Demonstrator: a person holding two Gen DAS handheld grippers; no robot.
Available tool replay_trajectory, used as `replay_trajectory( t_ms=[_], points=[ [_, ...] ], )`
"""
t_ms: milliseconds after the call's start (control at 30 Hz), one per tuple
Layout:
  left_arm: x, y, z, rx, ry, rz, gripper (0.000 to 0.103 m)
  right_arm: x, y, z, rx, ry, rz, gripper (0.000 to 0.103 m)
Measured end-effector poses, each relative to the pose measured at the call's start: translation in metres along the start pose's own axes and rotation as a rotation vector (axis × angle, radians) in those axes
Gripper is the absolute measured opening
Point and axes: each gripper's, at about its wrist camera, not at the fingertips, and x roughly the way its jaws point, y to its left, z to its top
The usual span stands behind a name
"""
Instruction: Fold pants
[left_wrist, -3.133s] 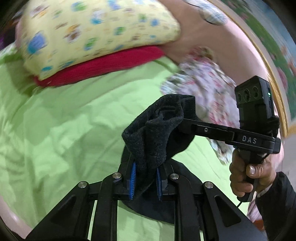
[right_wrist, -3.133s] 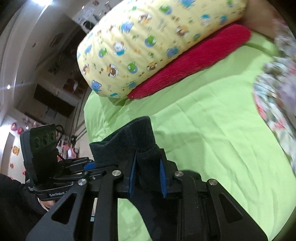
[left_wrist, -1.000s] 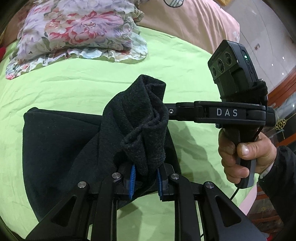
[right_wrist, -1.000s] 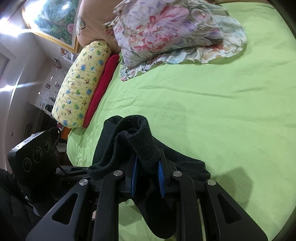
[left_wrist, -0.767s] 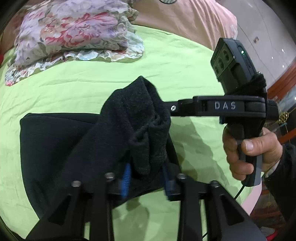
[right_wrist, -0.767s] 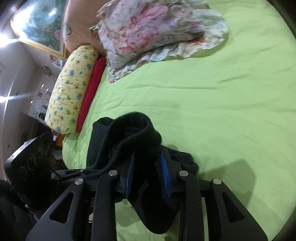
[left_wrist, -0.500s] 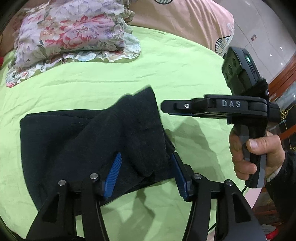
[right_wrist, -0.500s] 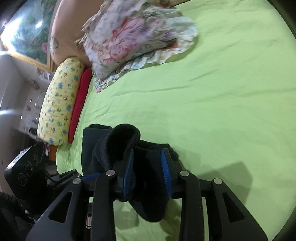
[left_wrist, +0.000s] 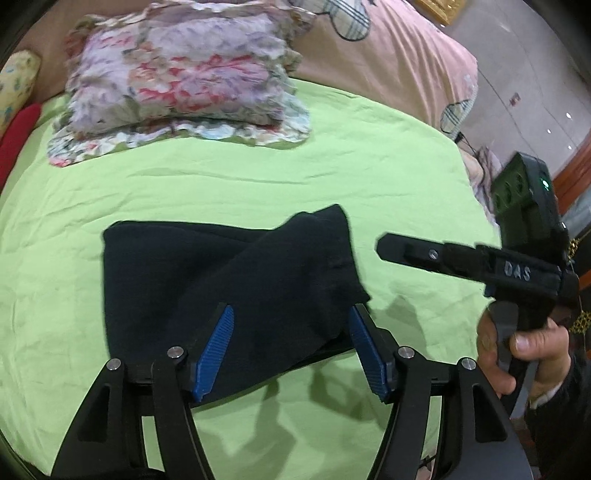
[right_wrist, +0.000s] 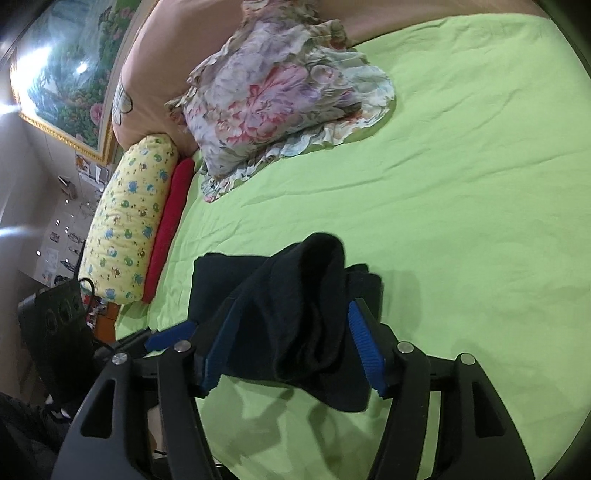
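In the left wrist view the left gripper (left_wrist: 291, 343), jaws just spread and gripping nothing, straddles the folded black pants (left_wrist: 207, 280) at lower centre, long axis left-right; in the right wrist view the right gripper (right_wrist: 291, 347), likewise just opened, brackets their bunched near end.

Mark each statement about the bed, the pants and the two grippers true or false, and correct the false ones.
1. The black pants lie on a green sheet. True.
2. The left gripper is clamped on the pants. False: its jaws have just been opening; the pads stand clear of the cloth.
3. A floral pillow lies beyond the pants. True.
4. The right gripper is lifting the pants. False: its jaws have just been opening too.
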Motion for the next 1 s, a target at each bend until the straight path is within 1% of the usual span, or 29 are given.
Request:
replay_trajectory(
  t_ms=[67, 233, 400, 467, 533, 800, 1000],
  points=[
    [-0.004, 0.01, -0.002, -0.024, -0.001, 0.009, 0.066, 0.001, 0.007, -0.005, -0.009, -0.007, -0.028, 0.064],
    [-0.015, 0.034, -0.008, -0.08, -0.005, 0.033, 0.067, 0.004, 0.012, -0.014, 0.013, -0.021, -0.034, 0.066],
    [-0.025, 0.056, -0.013, -0.136, -0.019, 0.061, 0.068, 0.004, 0.02, -0.022, 0.018, -0.044, -0.074, 0.067],
    [-0.027, 0.066, -0.014, -0.163, -0.022, 0.068, 0.069, 0.004, 0.023, -0.025, 0.018, -0.052, -0.087, 0.068],
    [-0.03, 0.076, -0.015, -0.187, -0.023, 0.078, 0.069, 0.006, 0.025, -0.026, 0.027, -0.056, -0.098, 0.072],
    [-0.024, 0.102, -0.018, -0.254, -0.001, 0.1, 0.07, 0.016, 0.024, -0.03, 0.078, -0.066, -0.172, 0.074],
    [-0.018, 0.109, -0.021, -0.272, 0.014, 0.108, 0.071, 0.024, 0.025, -0.028, 0.09, -0.087, -0.221, 0.075]
  ],
)
